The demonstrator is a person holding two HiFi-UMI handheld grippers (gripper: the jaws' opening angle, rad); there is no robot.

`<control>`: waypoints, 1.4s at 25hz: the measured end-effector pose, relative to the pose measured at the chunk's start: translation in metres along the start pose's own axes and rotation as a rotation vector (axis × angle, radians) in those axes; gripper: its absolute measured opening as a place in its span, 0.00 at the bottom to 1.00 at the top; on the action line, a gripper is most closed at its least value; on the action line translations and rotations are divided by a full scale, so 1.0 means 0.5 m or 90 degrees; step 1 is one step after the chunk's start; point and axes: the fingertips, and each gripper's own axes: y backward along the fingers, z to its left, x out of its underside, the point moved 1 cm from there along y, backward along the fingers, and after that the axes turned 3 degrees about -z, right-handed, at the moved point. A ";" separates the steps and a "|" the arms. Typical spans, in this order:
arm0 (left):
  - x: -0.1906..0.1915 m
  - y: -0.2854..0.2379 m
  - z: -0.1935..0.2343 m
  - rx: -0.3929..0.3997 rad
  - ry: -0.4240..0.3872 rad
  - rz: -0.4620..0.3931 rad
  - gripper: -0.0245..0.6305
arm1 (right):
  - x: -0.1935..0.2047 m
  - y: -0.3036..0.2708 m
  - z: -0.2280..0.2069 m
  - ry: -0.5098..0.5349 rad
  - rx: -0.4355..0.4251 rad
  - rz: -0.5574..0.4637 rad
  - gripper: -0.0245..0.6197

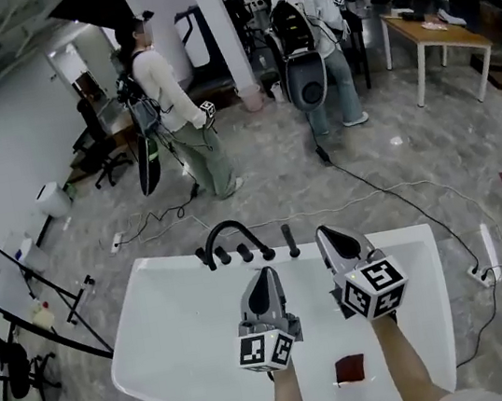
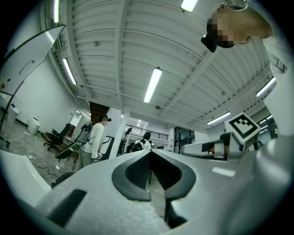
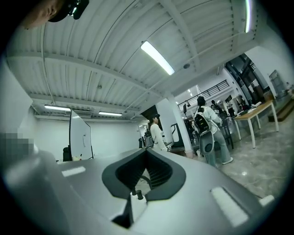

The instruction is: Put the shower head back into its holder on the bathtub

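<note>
In the head view both tools sit in the lower middle of the frame, held above a white bathtub [image 1: 186,328]. The left tongs [image 1: 263,273] are fully closed and hold nothing; the left gripper view shows the dark pads [image 2: 138,176] pressed together, with only the room beyond them. The right tongs [image 1: 324,230] are likewise shut and empty, their tips meeting in the right gripper view [image 3: 147,153]. Each tool carries its marker cube just above the wrist, and the right one's cube also shows at the right edge of the left gripper view.

The shower head [image 1: 289,241] is a slim black piece standing upright at the tub's far rim, just right of a row of black knobs [image 1: 245,254] and an arched black faucet [image 1: 229,231]. It is clear of both tongs, and its holder is too small to make out. A dark red square object [image 1: 350,369] lies on the tub's near part, between the two forearms.

Farther up the frame two people stand on the grey floor [image 1: 415,159]: one in a white top [image 1: 168,95] at upper left, another with a backpack [image 1: 307,16] at upper centre. Cables [image 1: 391,190] trail across the floor to a power strip [image 1: 480,275] at the right.
</note>
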 end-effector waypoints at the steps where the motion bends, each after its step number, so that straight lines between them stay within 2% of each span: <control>1: 0.002 0.008 -0.027 0.008 -0.007 0.010 0.04 | -0.002 0.031 0.008 0.004 0.000 0.002 0.05; 4: 0.011 0.033 -0.103 0.020 -0.005 0.030 0.04 | 0.001 0.123 0.011 0.015 0.002 0.025 0.05; 8: 0.028 0.075 -0.170 0.009 0.012 0.041 0.04 | 0.027 0.242 -0.010 -0.065 0.003 0.046 0.05; 11: 0.047 0.071 -0.205 0.019 -0.018 0.060 0.04 | 0.044 0.293 -0.039 -0.071 0.027 0.057 0.05; 16: 0.039 0.059 -0.241 0.026 -0.051 0.051 0.04 | 0.036 0.317 -0.057 -0.009 0.056 0.066 0.05; 20: 0.024 0.051 -0.266 0.019 -0.043 0.032 0.04 | 0.007 0.336 -0.059 0.045 0.063 0.068 0.05; 25: 0.003 0.056 -0.266 0.016 -0.047 0.024 0.04 | -0.010 0.336 -0.032 0.060 0.042 0.057 0.05; 29: -0.005 0.059 -0.265 0.018 -0.049 0.023 0.04 | -0.014 0.330 -0.006 0.040 0.010 0.049 0.05; 35: -0.006 0.069 -0.266 0.017 -0.076 0.032 0.04 | -0.017 0.324 0.024 0.037 -0.003 0.042 0.05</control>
